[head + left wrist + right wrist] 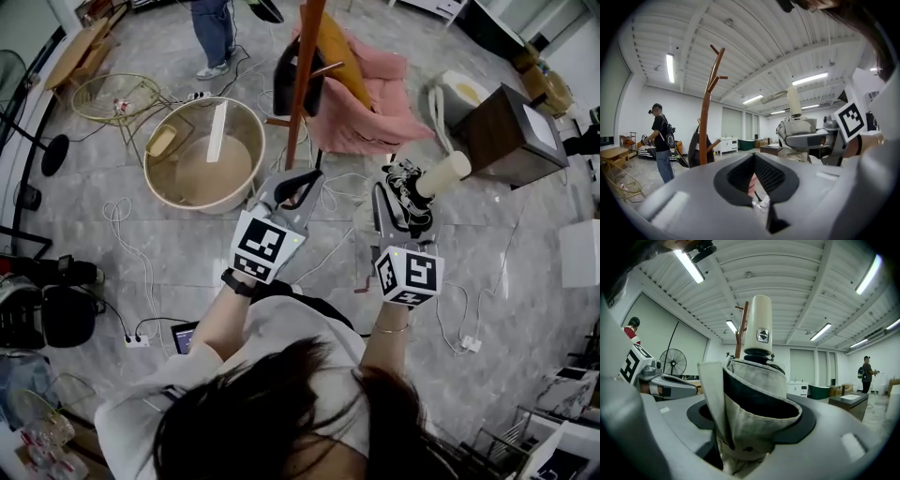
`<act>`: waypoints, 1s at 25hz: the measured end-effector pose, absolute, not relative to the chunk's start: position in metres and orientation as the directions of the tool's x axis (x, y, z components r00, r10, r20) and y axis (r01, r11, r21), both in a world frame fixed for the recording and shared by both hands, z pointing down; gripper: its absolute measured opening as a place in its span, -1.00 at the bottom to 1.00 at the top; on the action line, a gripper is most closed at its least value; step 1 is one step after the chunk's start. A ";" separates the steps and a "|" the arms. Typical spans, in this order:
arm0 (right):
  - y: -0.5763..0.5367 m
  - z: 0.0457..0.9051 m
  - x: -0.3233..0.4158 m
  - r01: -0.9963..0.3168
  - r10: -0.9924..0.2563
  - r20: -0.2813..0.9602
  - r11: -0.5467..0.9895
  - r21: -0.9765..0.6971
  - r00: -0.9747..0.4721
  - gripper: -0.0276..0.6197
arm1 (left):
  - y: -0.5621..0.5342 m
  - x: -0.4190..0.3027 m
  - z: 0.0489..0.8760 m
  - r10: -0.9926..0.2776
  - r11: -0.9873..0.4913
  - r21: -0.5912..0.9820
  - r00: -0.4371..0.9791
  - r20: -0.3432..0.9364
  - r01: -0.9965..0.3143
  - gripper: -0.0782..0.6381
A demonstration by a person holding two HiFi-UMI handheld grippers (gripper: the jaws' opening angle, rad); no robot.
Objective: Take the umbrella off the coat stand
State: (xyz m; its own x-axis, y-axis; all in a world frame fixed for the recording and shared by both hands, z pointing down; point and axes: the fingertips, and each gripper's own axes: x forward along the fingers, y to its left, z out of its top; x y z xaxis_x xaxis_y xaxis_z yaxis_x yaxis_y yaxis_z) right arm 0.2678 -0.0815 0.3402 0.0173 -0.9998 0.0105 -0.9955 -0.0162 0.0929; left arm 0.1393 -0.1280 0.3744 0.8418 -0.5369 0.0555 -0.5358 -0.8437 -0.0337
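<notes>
My right gripper is shut on the folded beige umbrella, whose cream handle sticks out to the right, away from the stand. In the right gripper view the umbrella fills the space between the jaws, its handle upright. The brown wooden coat stand rises ahead, with a dark bag and pink cloth hanging on it. My left gripper is held beside the pole's lower part, shut with nothing in it. The left gripper view shows the coat stand ahead on the left.
A round wooden tub sits left of the stand, with a wire basket beyond it. A dark box stands to the right. Cables and a power strip lie on the floor. A person stands further back.
</notes>
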 end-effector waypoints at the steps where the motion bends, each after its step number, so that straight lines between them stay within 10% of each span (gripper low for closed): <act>1: -0.075 0.345 0.269 -0.996 -1.000 0.018 -0.018 0.091 0.020 0.05 | -0.123 0.141 0.378 -0.533 -0.846 -0.031 0.844 0.059 -0.532 -0.62; 25: -0.033 0.417 0.252 -0.996 -0.993 0.114 -0.017 0.087 0.027 0.04 | -0.102 0.134 0.410 -0.498 -0.867 -0.033 0.862 0.094 -0.497 -0.62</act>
